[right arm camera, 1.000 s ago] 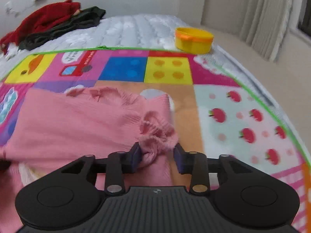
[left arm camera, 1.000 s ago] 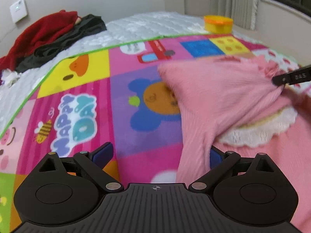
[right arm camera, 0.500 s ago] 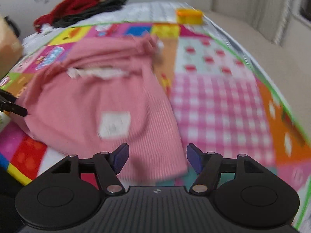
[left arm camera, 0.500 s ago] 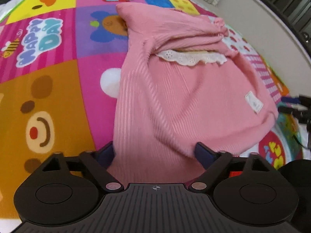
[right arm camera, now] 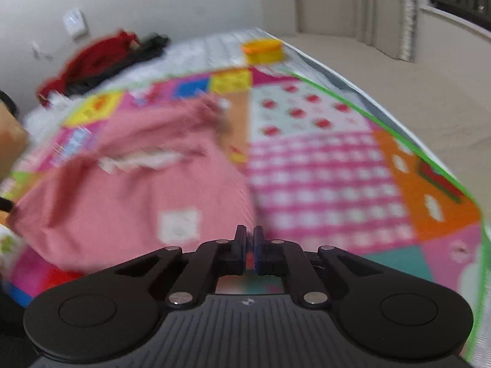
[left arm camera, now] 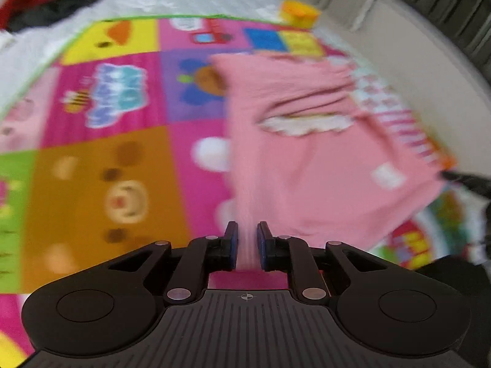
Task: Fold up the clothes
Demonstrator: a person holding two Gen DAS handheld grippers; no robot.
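The big play mat (left arm camera: 101, 159) is lying under the pink top (left arm camera: 307, 165), which is sitting toward 1 o'clock, and both the left gripper (left arm camera: 247, 242) and the right gripper (right arm camera: 249, 247), wide open a moment ago, are now pinching its near edge, likely for a fold.

Right gripper (right arm camera: 249, 247) jaws nearly closed at pink garment (right arm camera: 138, 190) near-right corner; grip itself unclear through blur. Garment spread on colourful patchwork play mat (right arm camera: 322, 168), white label (right arm camera: 179, 225) facing up. Yellow-orange container (right arm camera: 263, 51) beyond mat; red and dark clothes (right arm camera: 101, 61) piled by wall.
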